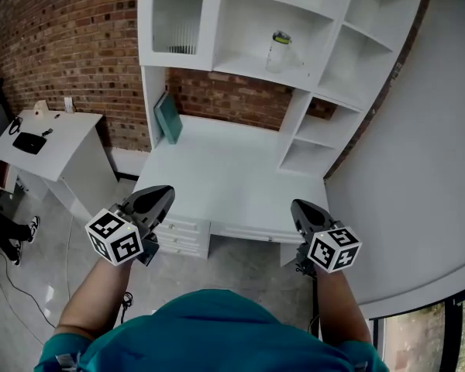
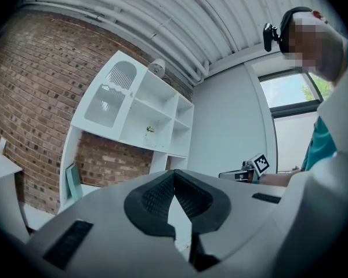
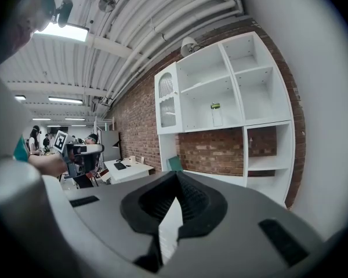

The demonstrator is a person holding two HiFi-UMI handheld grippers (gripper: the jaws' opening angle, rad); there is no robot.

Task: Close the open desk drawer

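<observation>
Under the white table's (image 1: 217, 178) front edge, the desk drawer (image 1: 246, 232) is apparently sitting slightly open and untouched, while the left hand-held gripper (image 1: 164, 195) and right hand-held gripper (image 1: 298, 208) are hovering nearby, jaws together and empty.

Ahead of the jaws, a red brick wall (image 1: 77, 45) backs a white shelf unit (image 1: 217, 29); left of them, a small white desk (image 1: 70, 134) on grey floor (image 1: 248, 262) — ribbed white ceiling (image 3: 145, 33), strip light (image 3: 61, 32) overhead.

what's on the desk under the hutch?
A teal book leans against the hutch's left upright; the desk otherwise looks bare. The left gripper and right gripper cover its front corners.
</observation>
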